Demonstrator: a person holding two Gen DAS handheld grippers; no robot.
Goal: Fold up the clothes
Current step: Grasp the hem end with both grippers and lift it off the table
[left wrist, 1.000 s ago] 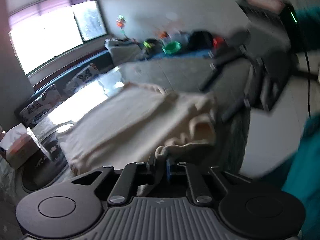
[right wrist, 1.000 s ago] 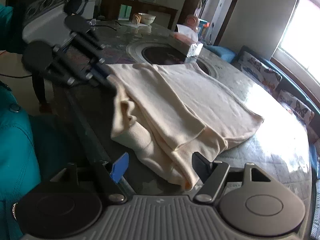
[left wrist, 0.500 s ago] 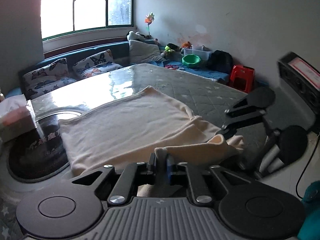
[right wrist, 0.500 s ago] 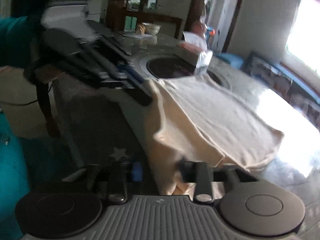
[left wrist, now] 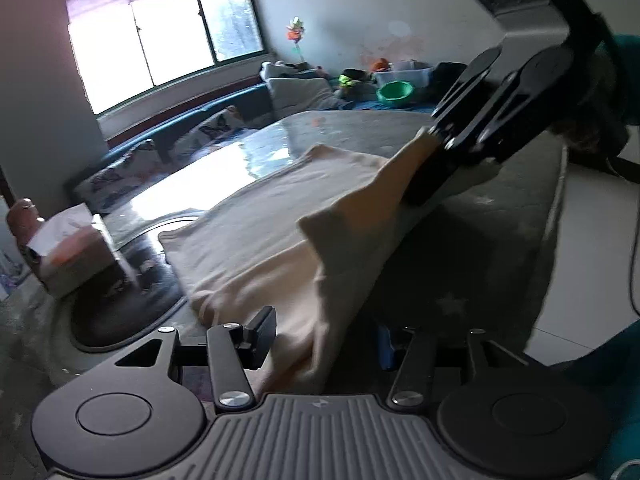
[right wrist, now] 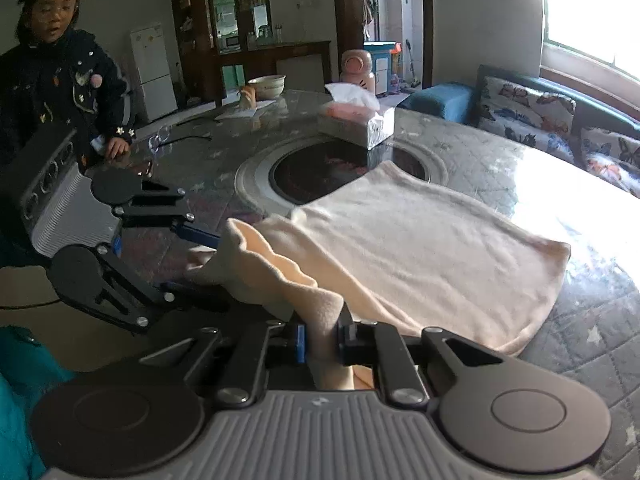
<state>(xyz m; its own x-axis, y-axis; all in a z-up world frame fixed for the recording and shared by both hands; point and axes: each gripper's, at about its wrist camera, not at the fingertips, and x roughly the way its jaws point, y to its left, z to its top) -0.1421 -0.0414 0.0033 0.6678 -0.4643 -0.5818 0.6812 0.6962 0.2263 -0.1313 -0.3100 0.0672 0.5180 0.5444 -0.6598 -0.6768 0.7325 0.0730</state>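
Right gripper (right wrist: 322, 338) now pinching soft cream garment (right wrist: 420, 248); left gripper (left wrist: 326, 338) opening

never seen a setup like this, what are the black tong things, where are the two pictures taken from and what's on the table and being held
There is no robot here. A person holds a pair of hand tongs in each hand, and each pair carries a wide-angle camera looking forward along its two fingers, so each picture shows its own tongs at the bottom and the other pair further off.

On the table lies a cream garment, partly folded. Behind it sits a tissue box, beside a round dark inset in the tabletop.

The right tongs are closing on a bunched edge of the garment, pinched between the fingers. The left tongs are opening: cloth hangs between the fingers, but they are not pressing it.

A second person stands at the far side of the table, watching.
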